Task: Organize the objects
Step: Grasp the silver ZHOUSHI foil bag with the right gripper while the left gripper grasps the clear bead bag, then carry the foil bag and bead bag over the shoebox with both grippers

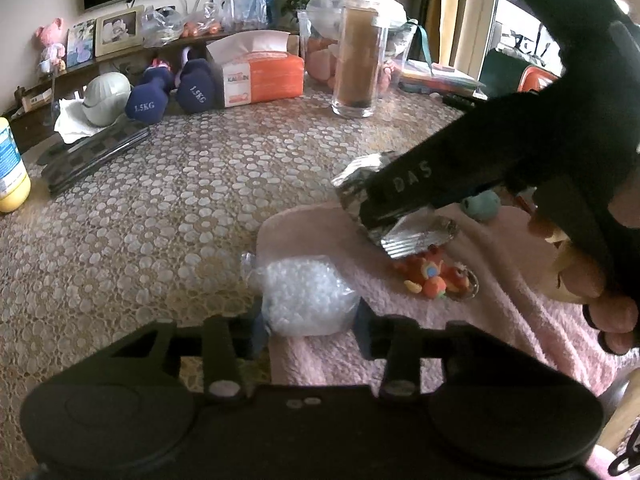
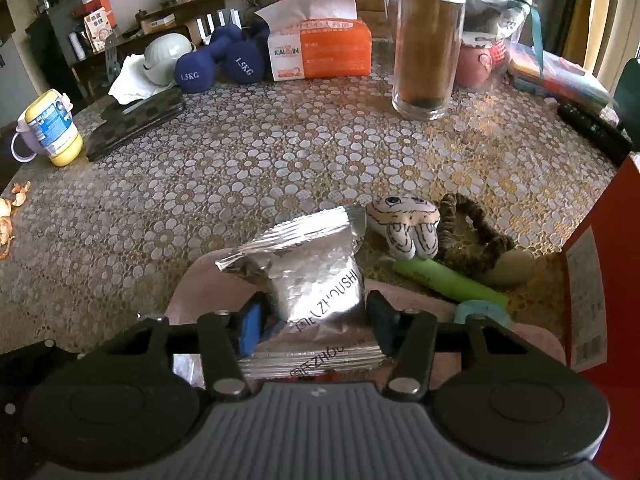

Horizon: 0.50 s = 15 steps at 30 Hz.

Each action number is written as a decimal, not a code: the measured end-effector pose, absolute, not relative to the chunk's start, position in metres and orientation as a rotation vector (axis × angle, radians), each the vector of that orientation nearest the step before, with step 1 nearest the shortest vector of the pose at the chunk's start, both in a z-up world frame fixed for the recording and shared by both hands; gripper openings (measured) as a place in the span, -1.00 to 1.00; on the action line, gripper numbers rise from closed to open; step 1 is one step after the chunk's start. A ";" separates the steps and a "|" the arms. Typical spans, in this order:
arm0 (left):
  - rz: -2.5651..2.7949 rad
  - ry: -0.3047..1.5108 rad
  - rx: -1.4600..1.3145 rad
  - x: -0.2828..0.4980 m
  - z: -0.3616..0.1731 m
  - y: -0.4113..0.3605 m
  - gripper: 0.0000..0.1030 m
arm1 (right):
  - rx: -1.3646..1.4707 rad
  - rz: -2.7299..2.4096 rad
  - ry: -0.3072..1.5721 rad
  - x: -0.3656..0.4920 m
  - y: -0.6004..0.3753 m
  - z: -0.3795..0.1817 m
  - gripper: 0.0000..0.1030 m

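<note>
Progress: early, by my guess; two packets are in hand and several small things lie loose near the pink towel (image 1: pixel 500 320).
Left gripper (image 1: pixel 308 326): fingers closed against a clear bag of white beads (image 1: pixel 304 300), one on each side, so it looks grasped. The bag sits low at the towel's near edge; whether it rests on the towel or hangs just above it I cannot tell.
Right gripper (image 2: pixel 316 318): fingers pinched on a foil pouch (image 2: pixel 312 272), held over the towel's edge and seemingly clear of it.
Pouch look: crinkled silver, crimped top flopping to the left, dark lettering down the front, plump in the middle. It should crush if squeezed hard.
Bag look: thin, see-through plastic, knotted or twisted at the upper left, packed with tiny white pellets; soft and likely to sag.
Still loose: orange toy (image 1: pixel 436 280) on the towel, plush (image 2: pixel 404 228), scrunchie (image 2: pixel 472 232), green tube (image 2: pixel 448 280), all near one another on the right.
Far side: tall glass (image 2: pixel 430 40), tissue box (image 2: pixel 320 48), dumbbells (image 2: pixel 218 64), well apart from the towel.
Left to do: both held packets need a place, and the loose bits need gathering.
</note>
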<state>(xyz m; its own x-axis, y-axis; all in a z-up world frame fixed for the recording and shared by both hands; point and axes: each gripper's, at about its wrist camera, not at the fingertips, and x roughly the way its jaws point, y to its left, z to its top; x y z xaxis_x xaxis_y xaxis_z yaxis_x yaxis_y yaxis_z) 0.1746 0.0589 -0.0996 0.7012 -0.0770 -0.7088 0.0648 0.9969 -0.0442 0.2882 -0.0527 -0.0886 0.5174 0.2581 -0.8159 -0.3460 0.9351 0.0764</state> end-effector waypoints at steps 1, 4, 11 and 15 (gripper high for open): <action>-0.080 0.790 -0.023 0.175 -0.099 0.060 -0.21 | -0.100 0.362 0.954 0.287 -0.053 -0.087 -0.08; -0.082 0.790 -0.042 0.175 -0.096 0.064 -0.21 | -0.093 0.358 0.950 0.285 -0.054 -0.081 -0.11; -0.102 0.788 -0.122 0.175 -0.083 0.078 -0.22 | -0.070 0.373 0.914 0.271 -0.062 -0.062 -0.12; -0.108 0.776 -0.140 0.171 -0.070 0.080 -0.22 | -0.071 0.379 0.878 0.256 -0.072 -0.044 -0.12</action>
<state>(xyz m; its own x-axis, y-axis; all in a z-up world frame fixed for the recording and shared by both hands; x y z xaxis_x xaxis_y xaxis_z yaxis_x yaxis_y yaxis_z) 0.1711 0.0802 -0.0699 0.7091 -0.1487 -0.6892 0.0455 0.9851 -0.1657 0.2564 -0.0716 -0.0438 0.5769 0.2949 -0.7617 -0.3526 0.9311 0.0934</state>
